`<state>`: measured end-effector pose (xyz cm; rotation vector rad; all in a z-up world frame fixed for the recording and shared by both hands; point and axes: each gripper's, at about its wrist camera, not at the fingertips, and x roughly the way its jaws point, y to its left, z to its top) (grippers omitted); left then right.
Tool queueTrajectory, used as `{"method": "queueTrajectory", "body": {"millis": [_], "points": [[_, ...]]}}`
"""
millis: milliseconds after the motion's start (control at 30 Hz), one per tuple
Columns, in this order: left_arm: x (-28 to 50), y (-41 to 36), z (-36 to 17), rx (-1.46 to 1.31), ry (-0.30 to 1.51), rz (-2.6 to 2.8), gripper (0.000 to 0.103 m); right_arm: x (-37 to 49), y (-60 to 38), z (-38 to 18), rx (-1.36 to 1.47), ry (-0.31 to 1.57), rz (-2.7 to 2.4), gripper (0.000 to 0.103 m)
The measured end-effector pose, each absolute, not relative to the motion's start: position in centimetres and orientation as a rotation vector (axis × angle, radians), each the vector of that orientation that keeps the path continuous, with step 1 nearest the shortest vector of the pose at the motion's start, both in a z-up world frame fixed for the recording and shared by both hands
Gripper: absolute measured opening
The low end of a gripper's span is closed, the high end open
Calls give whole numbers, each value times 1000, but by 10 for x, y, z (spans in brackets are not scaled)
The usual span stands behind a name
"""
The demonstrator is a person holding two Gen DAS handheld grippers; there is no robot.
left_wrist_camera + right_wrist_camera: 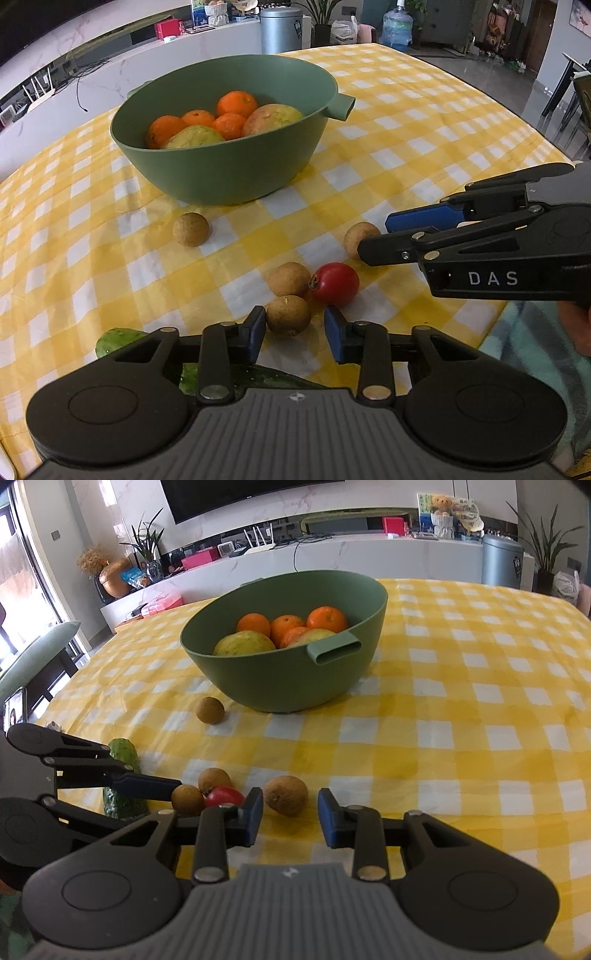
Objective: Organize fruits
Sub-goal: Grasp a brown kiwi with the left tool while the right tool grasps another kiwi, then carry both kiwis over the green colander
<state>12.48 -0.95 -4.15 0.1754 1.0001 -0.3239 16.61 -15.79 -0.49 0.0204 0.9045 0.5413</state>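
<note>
Both grippers are hovering low over the checked tablecloth [406,155], each with its jaws standing apart and gripping nothing. Just ahead of the left gripper [294,328], a small brown fruit [288,314] is lying between its blue fingertips [256,328], touching neither as far as can be seen; a red fruit [335,283] and another brown one [289,278] are crowding right behind it. Ahead of the right gripper [290,816], a separate brown fruit [286,795] is sitting just off its left pad. A cucumber [122,779] is lying under and beside the left gripper. Further out, one brown fruit [191,229] is resting alone near the green bowl [229,173], which is already holding oranges [236,104] and mangoes [271,119]. Judging by this, the left side is lining up a pick: it should be centring on the fruit, closing gently so the round skin is not squirting out, and keeping clear of the red neighbour.
</note>
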Motion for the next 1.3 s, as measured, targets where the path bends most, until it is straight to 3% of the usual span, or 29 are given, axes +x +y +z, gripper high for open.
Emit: {"method": "queueTrajectory", "body": {"millis": [200, 367, 700, 1300], "points": [[128, -5, -42, 154, 1008, -309, 29, 171, -155, -10, 38, 927, 551, 30], [129, -2, -42, 134, 1011, -310, 29, 175, -152, -13, 38, 947, 548, 25], [126, 6, -32, 52, 989, -323, 29, 171, -154, -9, 41, 922, 548, 24], [144, 12, 33, -50, 842, -286, 29, 162, -166, 45, 5, 734, 533, 24]]}}
